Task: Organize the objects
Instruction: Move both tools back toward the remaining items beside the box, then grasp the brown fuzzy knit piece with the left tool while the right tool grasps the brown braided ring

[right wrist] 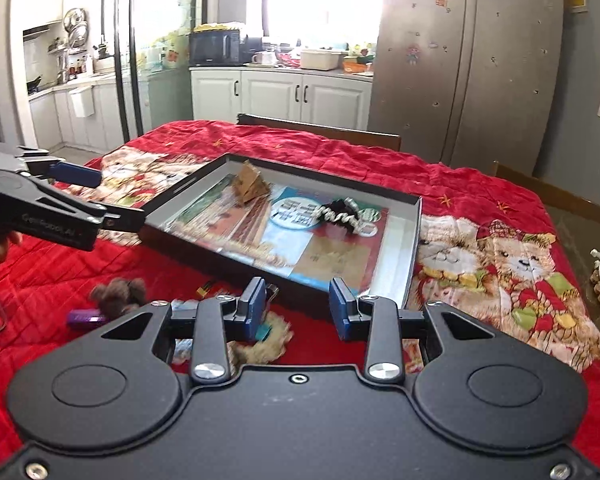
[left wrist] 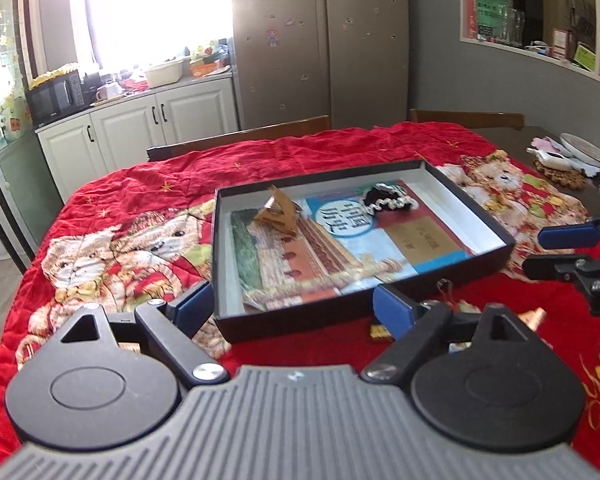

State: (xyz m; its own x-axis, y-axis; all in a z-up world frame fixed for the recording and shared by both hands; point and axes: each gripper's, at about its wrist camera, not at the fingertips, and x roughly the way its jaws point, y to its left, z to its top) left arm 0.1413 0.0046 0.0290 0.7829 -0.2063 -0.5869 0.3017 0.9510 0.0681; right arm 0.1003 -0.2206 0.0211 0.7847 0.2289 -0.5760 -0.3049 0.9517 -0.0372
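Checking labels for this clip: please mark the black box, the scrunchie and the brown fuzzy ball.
black box [left wrist: 300,312], left wrist view, on its near outer wall.
scrunchie [right wrist: 340,212], right wrist view, on the middle of its black and white loop.
brown fuzzy ball [right wrist: 120,294], right wrist view, on its fluffy centre.

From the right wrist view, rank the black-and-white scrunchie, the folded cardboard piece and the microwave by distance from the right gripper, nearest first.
Measured from the right gripper:
1. Black-and-white scrunchie, lying in the box, just ahead.
2. Folded cardboard piece, at the box's far-left end.
3. Microwave, on the kitchen counter, far beyond the table.
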